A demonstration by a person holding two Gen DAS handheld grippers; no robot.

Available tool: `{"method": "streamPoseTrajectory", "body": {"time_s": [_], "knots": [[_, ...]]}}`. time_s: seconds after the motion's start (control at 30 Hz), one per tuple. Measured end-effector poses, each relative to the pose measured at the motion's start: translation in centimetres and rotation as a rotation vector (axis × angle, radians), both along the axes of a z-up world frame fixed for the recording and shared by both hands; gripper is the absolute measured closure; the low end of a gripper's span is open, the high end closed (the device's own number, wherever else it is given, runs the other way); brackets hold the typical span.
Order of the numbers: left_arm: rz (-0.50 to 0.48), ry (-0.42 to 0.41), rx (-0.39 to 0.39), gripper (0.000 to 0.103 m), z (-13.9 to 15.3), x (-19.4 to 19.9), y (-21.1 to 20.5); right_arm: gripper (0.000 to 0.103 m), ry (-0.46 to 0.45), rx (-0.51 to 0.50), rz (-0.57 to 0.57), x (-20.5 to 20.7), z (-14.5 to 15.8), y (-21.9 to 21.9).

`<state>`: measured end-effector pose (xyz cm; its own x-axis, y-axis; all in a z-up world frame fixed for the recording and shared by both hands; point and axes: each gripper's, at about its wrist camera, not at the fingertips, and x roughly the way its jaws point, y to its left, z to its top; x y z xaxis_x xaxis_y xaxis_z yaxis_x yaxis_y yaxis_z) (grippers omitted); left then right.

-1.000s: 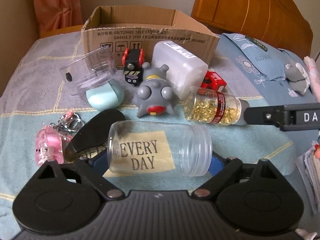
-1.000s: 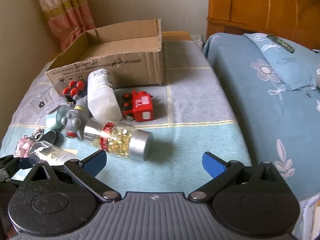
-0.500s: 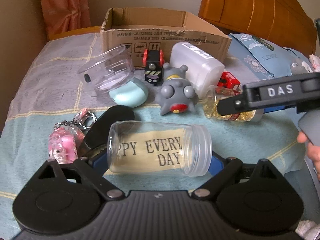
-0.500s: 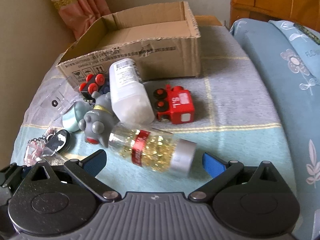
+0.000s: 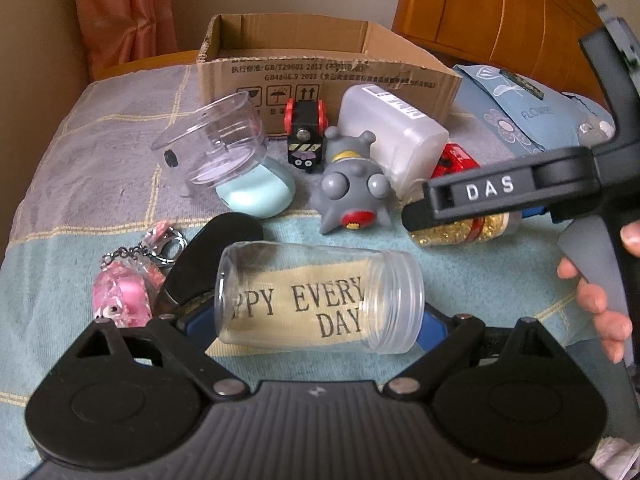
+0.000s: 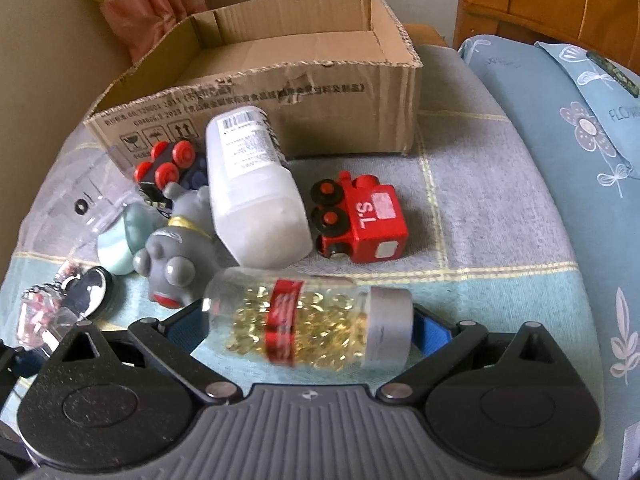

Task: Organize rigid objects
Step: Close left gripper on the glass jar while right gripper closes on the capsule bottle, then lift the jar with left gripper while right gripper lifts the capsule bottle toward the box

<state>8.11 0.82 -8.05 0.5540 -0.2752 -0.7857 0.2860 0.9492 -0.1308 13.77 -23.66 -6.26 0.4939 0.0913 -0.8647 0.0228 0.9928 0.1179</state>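
A clear empty jar lies sideways between the blue pads of my left gripper, which is shut on its two ends just above the towel's "HAPPY EVERY DAY" patch. A pill bottle of golden capsules with a red label and grey cap lies on the towel. My right gripper stands open astride it, one pad beside each end. In the left wrist view a black finger of that gripper marked "DAS" crosses over the pill bottle. The open cardboard box stands behind the pile.
Ahead lie a white plastic bottle, a red toy train, a grey toy, a black toy engine, a clear cup, a pink keychain. A hand is at the right; a blue pillow beyond.
My right gripper came down and forward until the pill bottle lay between its pads. In the left wrist view it slid in from the right. The clear jar stayed fixed in my left gripper.
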Motion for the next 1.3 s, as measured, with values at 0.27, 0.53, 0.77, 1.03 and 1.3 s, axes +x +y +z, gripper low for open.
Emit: {"method": "streamPoseTrajectory", "body": {"time_s": [0.27,0.53,0.77,1.03,1.3], "knots": [[0.012,0.002,0.026,0.01,0.2,0.1,-0.5,0.0,-0.007,-0.052,-0.019,-0.9,0.0,-1.7],[0.015,0.001,0.035,0.01,0.3,0.2,-0.7,0.0,0.01,-0.048,-0.038,-0.1,-0.3,-1.6],[0.001,0.009,0.036,0.01,0.3,0.4,-1.0,0.006,-0.01,-0.125,0.026,-1.0,0.0,-1.2],[-0.017,-0.009,0.057,0.009,0.4,0.5,-1.6,0.003,-0.043,-0.149,0.07,-2.5,0.3,-2.9],[-0.007,-0.003,0.067,0.009,0.5,0.5,-1.7,0.0,-0.062,-0.118,0.058,-2.2,0.4,-2.7]]}}
